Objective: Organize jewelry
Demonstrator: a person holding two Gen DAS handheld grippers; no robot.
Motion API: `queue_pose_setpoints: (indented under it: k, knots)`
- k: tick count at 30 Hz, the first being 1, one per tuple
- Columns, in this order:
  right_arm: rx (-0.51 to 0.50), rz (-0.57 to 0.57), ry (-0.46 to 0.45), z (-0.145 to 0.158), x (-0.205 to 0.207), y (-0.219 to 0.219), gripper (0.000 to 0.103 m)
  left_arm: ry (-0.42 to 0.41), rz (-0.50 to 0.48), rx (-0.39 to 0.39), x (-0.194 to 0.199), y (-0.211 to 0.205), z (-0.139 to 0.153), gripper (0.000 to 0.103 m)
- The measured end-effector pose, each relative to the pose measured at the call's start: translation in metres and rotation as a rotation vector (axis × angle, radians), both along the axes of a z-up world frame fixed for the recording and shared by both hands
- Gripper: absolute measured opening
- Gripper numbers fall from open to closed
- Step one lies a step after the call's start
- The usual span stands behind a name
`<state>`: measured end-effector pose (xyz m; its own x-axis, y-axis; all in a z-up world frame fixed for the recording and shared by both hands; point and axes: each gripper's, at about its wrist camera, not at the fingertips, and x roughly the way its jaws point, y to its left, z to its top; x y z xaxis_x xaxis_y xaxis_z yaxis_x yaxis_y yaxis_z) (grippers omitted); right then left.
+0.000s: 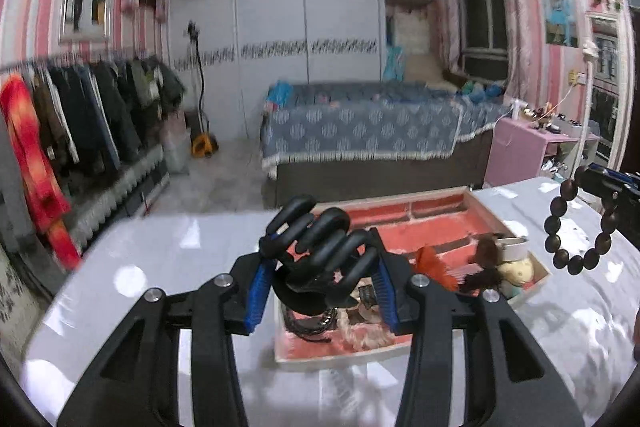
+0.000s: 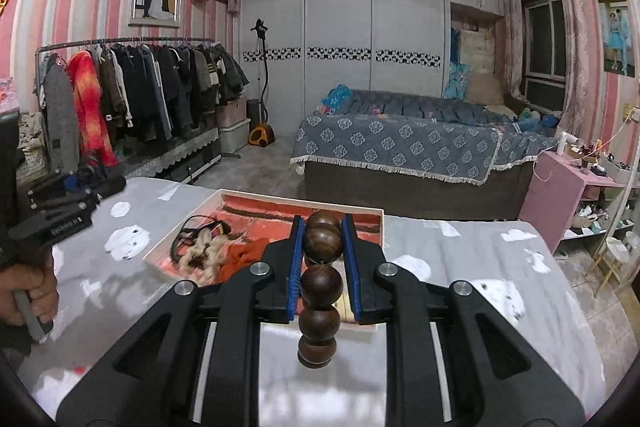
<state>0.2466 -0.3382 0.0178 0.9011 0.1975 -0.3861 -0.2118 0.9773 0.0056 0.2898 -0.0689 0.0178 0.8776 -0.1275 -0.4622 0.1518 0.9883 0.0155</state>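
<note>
Both grippers are up above the counter [image 2: 460, 267] and both have something in the jaws. The left gripper [image 1: 320, 267] has its blue pads pressed on either side of a black claw hair clip [image 1: 316, 247], the curved teeth fanned out ahead of the fingers, right over the near end of the jewelry tray [image 1: 440, 223]. The right gripper [image 2: 322, 259] is nearly closed, pinching a bracelet of dark wooden beads [image 2: 322, 279]; from the left camera you can see that bracelet [image 1: 576, 227] dangling as a full loop off the right gripper's tip, in the air just past the tray's right edge. The tray itself, red-lined with dividers, sits in the middle of the counter, and it's a jumble in there: an orange feathery piece [image 1: 434, 263], a dark tassel [image 1: 486, 259], a white bangle [image 1: 514, 247], a black cord [image 2: 192, 227] and a pale braided strand [image 2: 206, 251]. On the left edge of the right camera, a hand [image 2: 28, 287] grips the left gripper's handle.
</note>
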Motion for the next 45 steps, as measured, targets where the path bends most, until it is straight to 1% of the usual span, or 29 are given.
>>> queue_pose_setpoints:
  k: [1,2,4,6,8,10,13,14,15,16,17,19,22,24,25,26,27,28,29,30,31,33,34,37,38,40,42,44,45]
  knots:
    - [-0.002,0.0,0.009,-0.002,0.012,0.005,0.02,0.039,0.005,-0.012,0.016,-0.002,-0.007,0.044]
    - [-0.002,0.0,0.009,-0.002,0.012,0.005,0.02,0.065,0.008,-0.016,0.027,-0.003,-0.012,0.044]
    - [0.0,0.0,0.043,-0.008,0.044,0.015,0.02,0.115,0.026,-0.01,0.053,-0.009,-0.026,0.044]
    - [0.007,-0.006,0.069,-0.015,0.069,0.024,0.02,0.149,0.037,0.0,0.07,-0.017,-0.037,0.044]
    - [0.004,-0.019,0.104,-0.027,0.092,0.031,0.02,0.18,0.046,0.006,0.083,-0.022,-0.048,0.044]
    - [-0.01,-0.034,0.153,-0.046,0.115,0.037,0.02,0.2,0.052,0.01,0.09,-0.023,-0.056,0.044]
    - [-0.061,-0.061,0.216,-0.071,0.136,0.041,0.02,0.214,0.054,0.004,0.096,-0.021,-0.067,0.045]
    - [-0.076,-0.077,0.224,-0.076,0.14,0.04,0.02,0.224,0.048,0.006,0.097,-0.022,-0.073,0.049]
    - [-0.078,-0.089,0.232,-0.079,0.141,0.037,0.021,0.236,0.044,0.006,0.098,-0.021,-0.078,0.057]
    - [-0.073,-0.095,0.241,-0.082,0.142,0.033,0.023,0.241,0.047,0.009,0.099,-0.02,-0.083,0.072]
    - [-0.071,-0.098,0.251,-0.082,0.144,0.032,0.025,0.242,0.05,0.016,0.1,-0.019,-0.087,0.076]
    - [-0.081,-0.084,0.246,-0.081,0.142,0.032,0.04,0.252,0.046,0.032,0.098,-0.02,-0.092,0.076]
    - [-0.111,-0.099,0.213,-0.068,0.134,0.035,0.047,0.214,0.055,0.02,0.084,-0.014,-0.078,0.076]
    - [-0.088,-0.107,0.169,-0.047,0.118,0.033,0.052,0.167,0.041,-0.011,0.064,-0.007,-0.057,0.076]
    - [-0.083,-0.108,0.153,-0.039,0.113,0.035,0.054,0.128,0.032,-0.018,0.049,-0.003,-0.041,0.077]
    - [-0.079,-0.107,0.122,-0.024,0.1,0.036,0.056,0.085,0.029,-0.018,0.03,0.002,-0.026,0.082]
    - [-0.08,-0.105,0.091,-0.011,0.087,0.036,0.064,0.054,0.027,-0.019,0.018,0.005,-0.013,0.09]
    - [-0.082,-0.103,0.064,0.001,0.075,0.037,0.075,0.011,0.03,-0.032,-0.005,0.013,0.002,0.093]
    - [-0.085,-0.101,0.034,0.013,0.059,0.037,0.081,-0.016,0.033,-0.048,-0.026,0.021,0.012,0.096]
    - [-0.089,-0.096,0.008,0.022,0.041,0.038,0.09,-0.03,0.03,-0.061,-0.042,0.028,0.018,0.098]
    - [-0.091,-0.092,-0.008,0.028,0.027,0.038,0.095,-0.05,0.038,-0.071,-0.064,0.035,0.024,0.098]
    - [-0.097,-0.086,-0.026,0.039,-0.012,0.038,0.098,-0.094,0.087,-0.074,-0.112,0.051,0.025,0.098]
    - [-0.096,-0.081,-0.026,0.041,-0.035,0.038,0.098,-0.109,0.099,-0.075,-0.138,0.057,0.021,0.098]
    - [-0.08,-0.074,-0.057,0.038,-0.101,0.04,0.098,-0.119,0.151,-0.059,-0.19,0.066,0.004,0.098]
    - [-0.067,-0.069,-0.066,0.032,-0.123,0.039,0.098,-0.14,0.175,-0.052,-0.211,0.069,-0.004,0.098]
    - [-0.053,-0.065,-0.097,0.014,-0.158,0.039,0.098,-0.187,0.196,-0.045,-0.24,0.071,-0.017,0.099]
    - [-0.068,-0.062,-0.141,-0.013,-0.188,0.04,0.098,-0.217,0.205,-0.019,-0.26,0.067,-0.026,0.099]
    - [-0.106,-0.093,-0.118,-0.041,-0.208,0.041,0.098,-0.23,0.194,-0.001,-0.272,0.06,-0.033,0.099]
    - [-0.093,-0.092,-0.112,-0.047,-0.216,0.036,0.098,-0.228,0.179,-0.008,-0.276,0.055,-0.036,0.099]
